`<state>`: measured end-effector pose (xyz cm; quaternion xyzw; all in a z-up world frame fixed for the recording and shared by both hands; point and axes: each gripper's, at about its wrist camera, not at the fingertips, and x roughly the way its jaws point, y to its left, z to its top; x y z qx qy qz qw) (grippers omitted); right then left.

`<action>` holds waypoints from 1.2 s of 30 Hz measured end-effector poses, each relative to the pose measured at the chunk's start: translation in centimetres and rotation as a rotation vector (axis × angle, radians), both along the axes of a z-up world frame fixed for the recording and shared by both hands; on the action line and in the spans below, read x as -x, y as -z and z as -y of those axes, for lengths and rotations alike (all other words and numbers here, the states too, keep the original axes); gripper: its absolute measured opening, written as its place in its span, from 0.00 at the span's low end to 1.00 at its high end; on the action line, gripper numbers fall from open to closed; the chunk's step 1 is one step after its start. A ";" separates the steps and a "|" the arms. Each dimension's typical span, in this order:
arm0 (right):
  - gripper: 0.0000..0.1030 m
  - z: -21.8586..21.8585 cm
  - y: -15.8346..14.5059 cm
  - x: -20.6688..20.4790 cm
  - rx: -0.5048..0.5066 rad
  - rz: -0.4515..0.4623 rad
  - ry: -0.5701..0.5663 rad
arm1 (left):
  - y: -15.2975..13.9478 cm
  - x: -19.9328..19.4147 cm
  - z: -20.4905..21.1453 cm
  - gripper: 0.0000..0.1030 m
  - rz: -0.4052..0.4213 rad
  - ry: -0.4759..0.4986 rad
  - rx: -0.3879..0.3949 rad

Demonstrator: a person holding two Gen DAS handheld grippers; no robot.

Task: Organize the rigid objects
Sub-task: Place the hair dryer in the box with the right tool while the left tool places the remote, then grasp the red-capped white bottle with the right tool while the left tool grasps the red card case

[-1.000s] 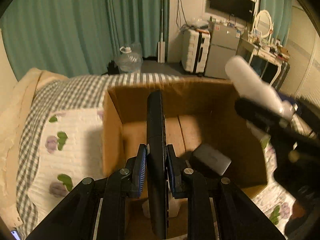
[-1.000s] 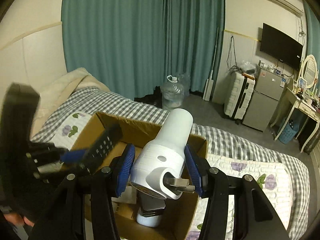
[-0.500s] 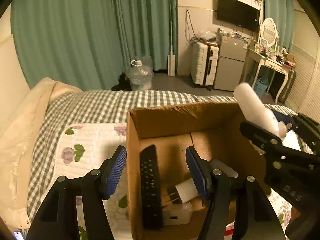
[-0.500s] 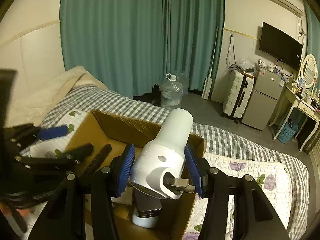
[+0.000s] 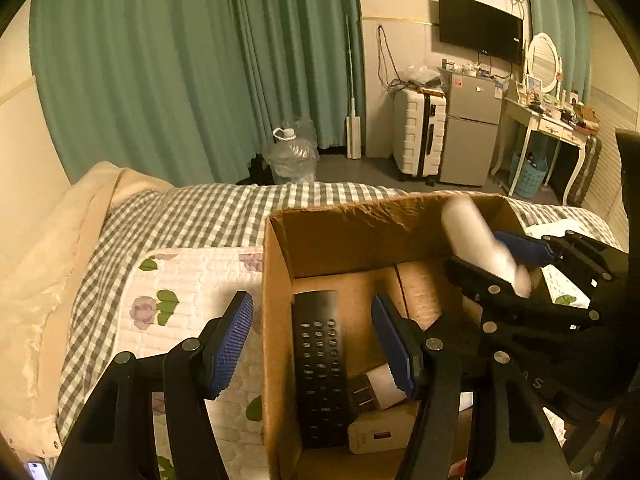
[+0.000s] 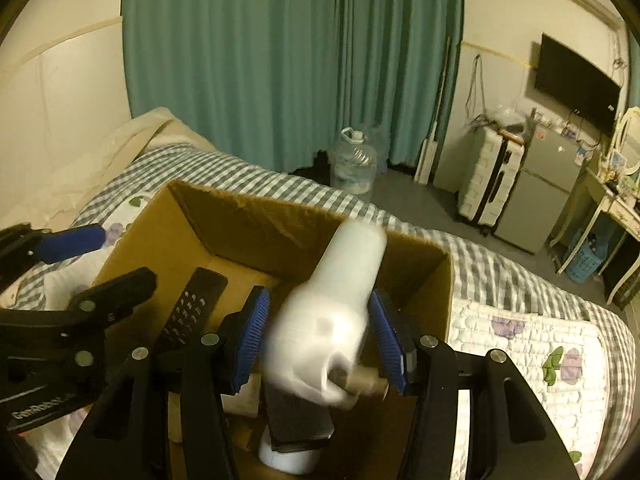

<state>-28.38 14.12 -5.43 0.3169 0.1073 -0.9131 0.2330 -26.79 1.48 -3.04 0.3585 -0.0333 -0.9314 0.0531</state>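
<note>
Left gripper (image 5: 316, 344): its jaws are standing wide apart and holding nothing; the blue pads (image 5: 232, 340) are straddling the left wall of the cardboard box (image 5: 276, 320)
Right gripper (image 6: 320, 340): its jaws are looking spread, with a gap showing on each side of the white cylinder device (image 6: 340, 304); the device is blurred between the pads, so I cannot tell whether they are still touching it
White cylinder device: it is sitting tilted over the right half of the box, its rounded end pointing far
Remote control (image 5: 320, 364): it is lying lengthwise on the box floor, beside the left wall
White charger (image 5: 376, 388): it is lying near the remote's right side, with a beige adapter (image 5: 380, 432) just nearer
Cardboard box: it is standing open on the checked bed cover (image 5: 200, 216), beside a flowered quilt (image 5: 184, 280)
</note>
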 end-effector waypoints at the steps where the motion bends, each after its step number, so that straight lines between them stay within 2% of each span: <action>1: 0.63 -0.1 -0.1 -0.2 0.001 -0.002 0.005 | -0.2 -0.2 0.1 0.63 -0.003 -0.001 -0.004; 2: 0.71 -0.2 -0.2 -0.4 0.005 0.002 0.005 | -0.4 -0.4 0.2 0.63 -0.005 -0.004 -0.006; 7: 0.74 -1.5 -2.8 -2.8 0.013 -0.037 0.043 | -3.3 -2.9 0.4 0.63 -0.046 -0.013 -0.001; 12: 0.79 -2.7 -7.8 -7.0 -0.011 -0.089 0.066 | -8.0 -6.9 0.3 0.65 -0.134 -0.004 0.005; 17: 0.89 -3.6 -13.3 -12.6 -0.047 -0.147 0.105 | -12.3 -11.6 -0.4 0.68 -0.223 0.022 0.023; 22: 0.95 -4.7 -16.0 -17.4 -0.077 -0.153 0.140 | -14.2 -15.6 -0.4 0.69 -0.266 0.055 0.017; 25: 0.96 -5.3 -15.8 -19.9 -0.097 -0.162 0.158 | -13.8 -17.8 0.0 0.69 -0.262 0.066 0.016; 28: 0.96 -5.3 -14.0 -22.3 -0.129 -0.151 0.154 | -12.1 -19.1 0.6 0.69 -0.239 0.071 0.002; 32: 0.96 -5.3 -9.9 -23.7 -0.117 -0.087 0.151 | -8.2 -20.0 0.4 0.69 -0.207 0.062 -0.011; 36: 0.96 -5.2 -5.2 -22.8 -0.103 -0.012 0.162 | -3.2 -19.7 0.8 0.69 -0.139 0.048 -0.104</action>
